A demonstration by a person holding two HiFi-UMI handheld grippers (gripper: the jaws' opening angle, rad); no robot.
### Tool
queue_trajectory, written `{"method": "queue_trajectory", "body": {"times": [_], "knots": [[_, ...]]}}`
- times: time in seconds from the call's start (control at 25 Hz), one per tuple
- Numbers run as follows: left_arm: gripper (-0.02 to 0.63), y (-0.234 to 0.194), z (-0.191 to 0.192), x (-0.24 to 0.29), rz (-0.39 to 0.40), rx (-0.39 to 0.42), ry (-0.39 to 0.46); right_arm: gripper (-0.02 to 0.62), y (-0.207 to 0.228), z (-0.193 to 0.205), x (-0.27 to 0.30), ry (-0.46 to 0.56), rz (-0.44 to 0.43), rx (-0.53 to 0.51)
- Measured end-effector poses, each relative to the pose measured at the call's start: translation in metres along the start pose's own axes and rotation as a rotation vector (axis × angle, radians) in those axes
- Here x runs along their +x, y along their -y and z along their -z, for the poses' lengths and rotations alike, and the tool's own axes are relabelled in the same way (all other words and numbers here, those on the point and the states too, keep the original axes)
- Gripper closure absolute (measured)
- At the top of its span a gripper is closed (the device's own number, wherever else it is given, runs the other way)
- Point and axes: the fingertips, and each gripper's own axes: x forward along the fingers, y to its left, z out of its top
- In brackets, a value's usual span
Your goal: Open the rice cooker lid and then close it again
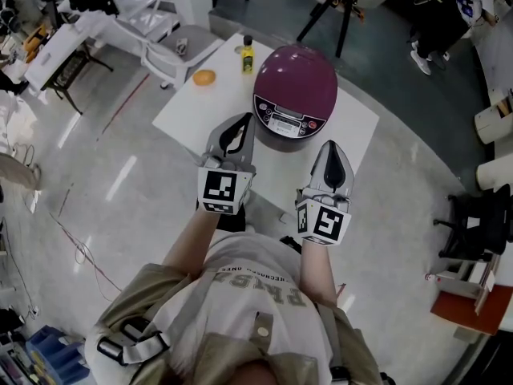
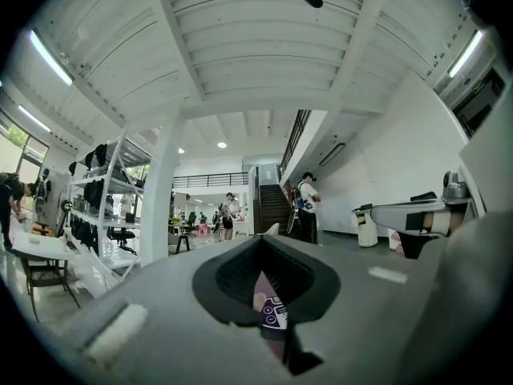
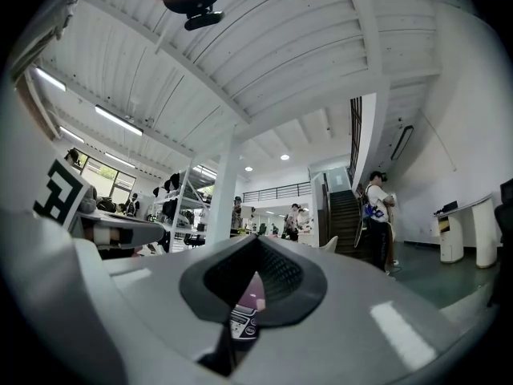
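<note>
I am holding my left gripper point(image 1: 240, 128) and right gripper point(image 1: 332, 152) just short of the rice cooker point(image 1: 295, 95), which sits on the white table point(image 1: 196, 111). Both sets of jaws are pressed together and empty. Poking the release off-centre, I am risking skidding across the rounded lid point(image 1: 298, 69) or shoving the cooker away.

Glossy plastic rice cooker lid point(image 1: 295, 69), matt white table point(image 1: 192, 115), shiny floor point(image 1: 96, 183)
</note>
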Motion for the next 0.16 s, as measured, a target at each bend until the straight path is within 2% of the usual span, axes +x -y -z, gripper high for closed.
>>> {"method": "queue_trajectory", "body": {"times": [0.16], "knots": [[0.597,-0.0006,0.0035,0.0003,0.001,0.006,-0.009,0.595,0.0034,0.0015,-0.0028,-0.002,0.012,0.005]]}}
